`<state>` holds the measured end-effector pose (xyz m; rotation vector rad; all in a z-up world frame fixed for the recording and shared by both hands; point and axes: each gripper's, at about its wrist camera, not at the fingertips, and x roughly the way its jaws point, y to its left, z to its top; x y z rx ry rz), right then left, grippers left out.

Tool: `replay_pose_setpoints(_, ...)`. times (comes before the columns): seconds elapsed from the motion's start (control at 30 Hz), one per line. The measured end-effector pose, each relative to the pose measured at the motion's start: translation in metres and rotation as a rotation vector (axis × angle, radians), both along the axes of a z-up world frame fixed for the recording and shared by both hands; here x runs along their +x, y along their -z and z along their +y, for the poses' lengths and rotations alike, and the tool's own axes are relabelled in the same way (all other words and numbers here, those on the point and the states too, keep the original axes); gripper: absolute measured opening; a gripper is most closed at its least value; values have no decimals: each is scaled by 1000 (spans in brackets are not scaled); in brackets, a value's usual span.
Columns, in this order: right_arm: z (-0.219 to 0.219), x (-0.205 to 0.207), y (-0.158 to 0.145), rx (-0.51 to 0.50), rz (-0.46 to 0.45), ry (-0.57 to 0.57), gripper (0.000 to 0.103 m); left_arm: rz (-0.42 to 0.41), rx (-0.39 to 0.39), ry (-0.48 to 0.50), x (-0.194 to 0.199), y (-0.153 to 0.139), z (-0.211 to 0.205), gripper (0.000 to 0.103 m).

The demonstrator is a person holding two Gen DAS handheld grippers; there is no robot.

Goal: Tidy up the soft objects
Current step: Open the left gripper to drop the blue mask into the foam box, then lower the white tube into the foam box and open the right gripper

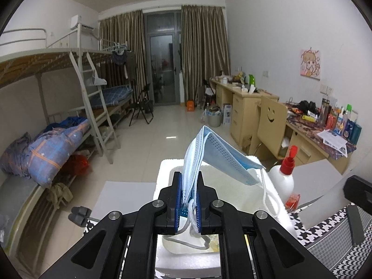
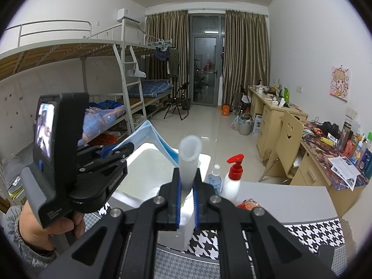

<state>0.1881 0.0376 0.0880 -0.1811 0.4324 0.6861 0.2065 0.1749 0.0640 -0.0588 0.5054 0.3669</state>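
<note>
Placement is in hand: left claw (image 1: 188, 193) pinches a blue face mask (image 1: 216, 155) above the foam box (image 1: 162, 174); right claw (image 2: 187, 193) grips a whitish tube (image 2: 189, 155). Next, lower and release inside.

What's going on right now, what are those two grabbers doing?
Left tongs shut on blue face mask, over white foam box. Right tongs shut on pale soft tube. Nothing blocking the box.
</note>
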Motion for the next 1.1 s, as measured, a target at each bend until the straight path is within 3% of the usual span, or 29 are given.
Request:
replay_pose_setpoints(0.13,3,4,1,-3,9,3,12,30,-10,9,9,7,2,14)
replay_pose_setpoints(0.2,4,6,1,-6,13,3,12,42,-12,15,11,11,3,28)
replay_pose_setpoints(0.27,5,9,2,-6,19,4,12,40,-28,22,11,13,5,55)
replay_pose_setpoints(0.4,8,13,1,-8,26,6,12,36,-22,19,8,14,7,70)
replay_pose_setpoints(0.47,10,14,1,-9,29,4,12,22,-23,6,4,13,10,86)
replay_pose_setpoints(0.57,15,16,2,-16,28,2,12,-15,-11,-29,-5,9,14,99)
replay_pose_setpoints(1.1,45,21,7,-43,40,-34,12,-39,28,-87,-33,7,34,102)
